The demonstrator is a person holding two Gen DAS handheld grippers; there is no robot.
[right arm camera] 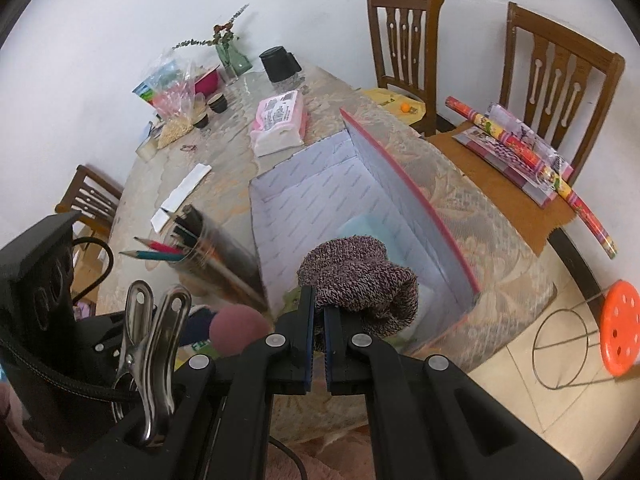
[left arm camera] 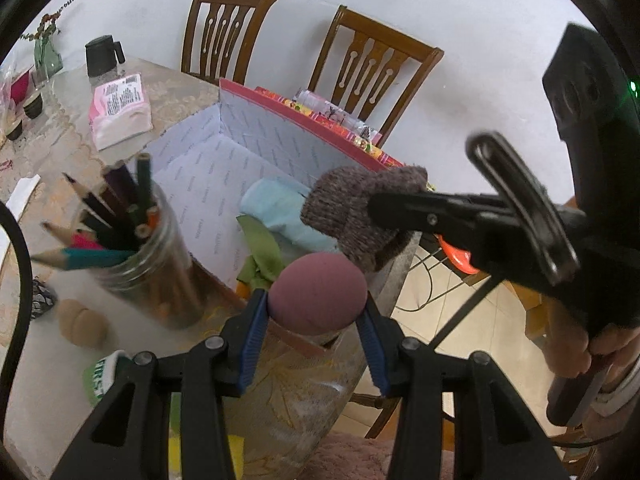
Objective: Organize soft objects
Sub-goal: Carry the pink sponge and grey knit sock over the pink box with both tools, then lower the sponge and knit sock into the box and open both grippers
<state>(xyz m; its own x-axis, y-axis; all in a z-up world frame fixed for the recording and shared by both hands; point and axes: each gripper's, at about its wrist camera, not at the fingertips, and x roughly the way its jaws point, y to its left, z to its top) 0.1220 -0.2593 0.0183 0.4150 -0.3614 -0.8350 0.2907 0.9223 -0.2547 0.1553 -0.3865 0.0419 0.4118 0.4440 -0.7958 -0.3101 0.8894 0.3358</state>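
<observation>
My left gripper point(left arm camera: 316, 312) is shut on a mauve foam ball point(left arm camera: 318, 292), held near the front edge of an open cardboard box point(left arm camera: 208, 184). My right gripper point(right arm camera: 319, 320) is shut on a grey-purple knitted sock point(right arm camera: 360, 276), held above the box's near end; the sock also shows in the left wrist view point(left arm camera: 352, 212). The box point(right arm camera: 320, 184) holds a light blue cloth point(left arm camera: 276, 204) and a green fabric piece point(left arm camera: 260, 244). The foam ball shows at lower left in the right wrist view point(right arm camera: 238, 330).
A glass jar of pencils point(left arm camera: 132, 248) stands left of the box. A tan soft lump point(left arm camera: 82, 322), a pink tissue pack point(left arm camera: 120, 110), a black mug point(left arm camera: 102, 54) and a vase point(right arm camera: 232, 58) are on the table. Two wooden chairs point(left arm camera: 372, 68) stand behind; an orange stool point(right arm camera: 622, 328) is on the floor.
</observation>
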